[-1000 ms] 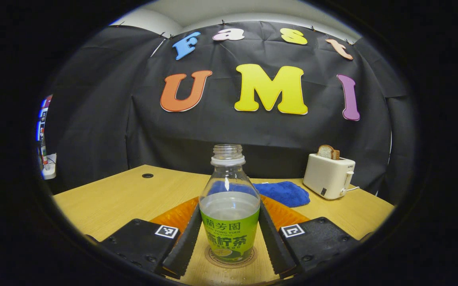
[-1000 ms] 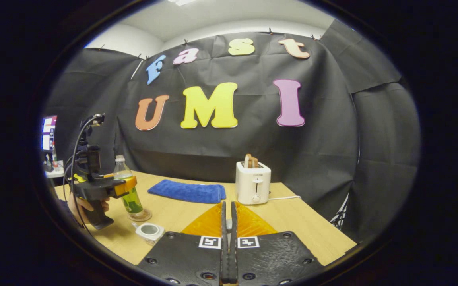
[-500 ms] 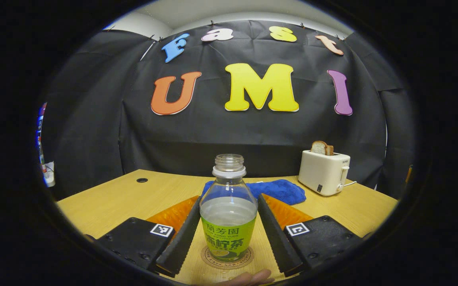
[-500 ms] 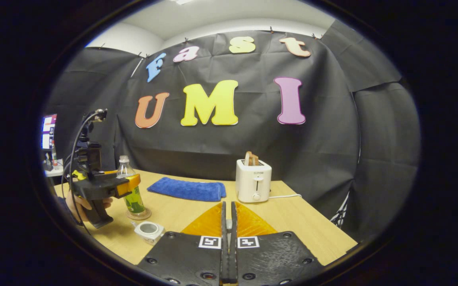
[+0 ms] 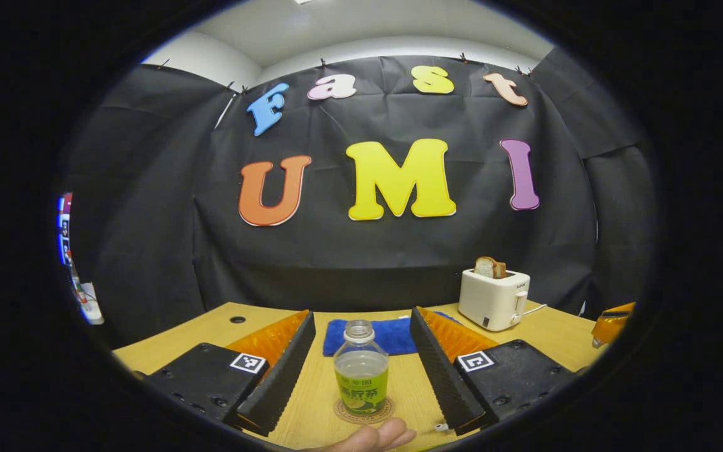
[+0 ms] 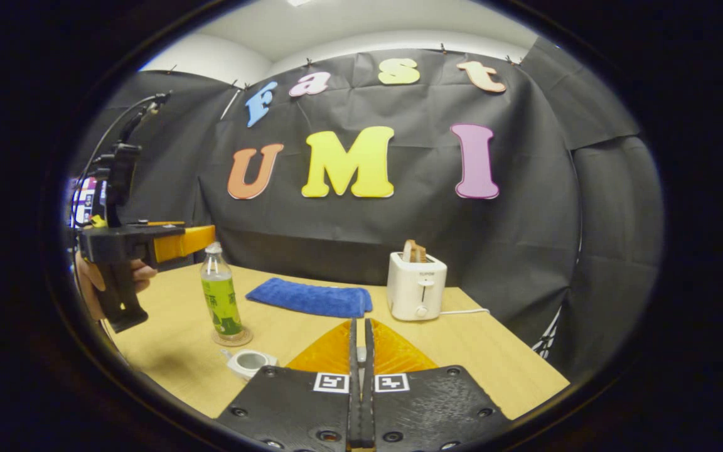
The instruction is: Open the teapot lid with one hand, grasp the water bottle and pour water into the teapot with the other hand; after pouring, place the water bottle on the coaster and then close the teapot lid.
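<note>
Bottle upright on coaster, towel & toaster behind.

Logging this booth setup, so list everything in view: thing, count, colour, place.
water bottle: one, clear with a green label, uncapped, upright on the coaster
coaster: one, brown, round, on the table under the bottle
teapot: one, white, lid off, near the table's front edge, beside the coaster
cloth: one, blue, lying flat behind the bottle
toaster: one, cream, with bread slices sticking up, toward the table's back
table: one, light wood
left claw: open, back from and above the bottle, free of it
right claw: fingers together; whether they pinch the teapot's lid cannot be told
hand: one, holding the left claw's handle
</note>
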